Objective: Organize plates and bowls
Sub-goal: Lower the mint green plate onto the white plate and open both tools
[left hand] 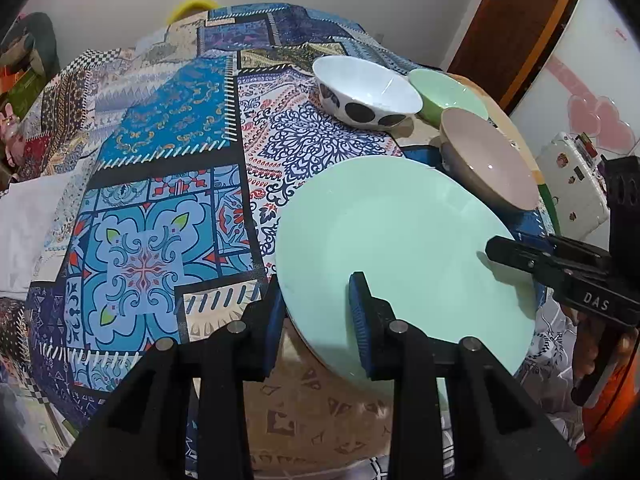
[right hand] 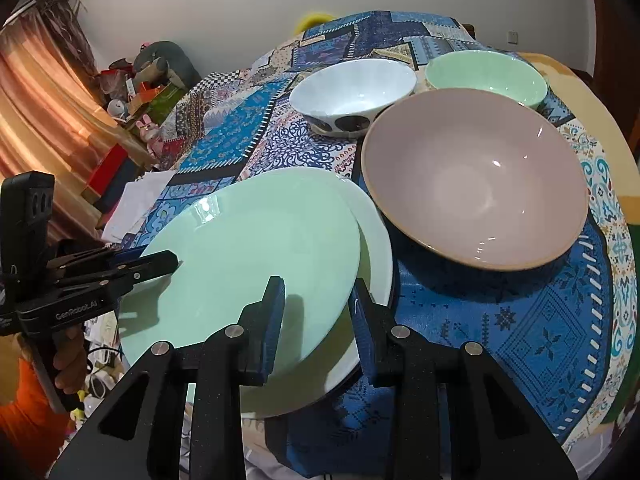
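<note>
A mint green plate (left hand: 400, 240) (right hand: 256, 248) is held at two opposite edges. My left gripper (left hand: 316, 304) is shut on its near rim, one pad on top and one beneath. My right gripper (right hand: 318, 300) is shut on the other rim; it also shows in the left wrist view, right gripper (left hand: 516, 254). The left gripper (right hand: 160, 260) shows at the left of the right wrist view. Just under the green plate lies a white plate (right hand: 376, 240). Beyond stand a pink bowl (left hand: 488, 160) (right hand: 472, 176), a white bowl with dark spots (left hand: 368, 88) (right hand: 352, 88) and a green bowl (left hand: 448, 92) (right hand: 484, 72).
A patterned blue patchwork cloth (left hand: 160, 200) (right hand: 500, 320) covers the table. A white box with stickers (left hand: 572, 184) stands past the table's right edge. Toys and boxes (right hand: 136, 92) pile up by an orange curtain (right hand: 40, 120). A person's hand in an orange sleeve (right hand: 24, 408) holds the left gripper.
</note>
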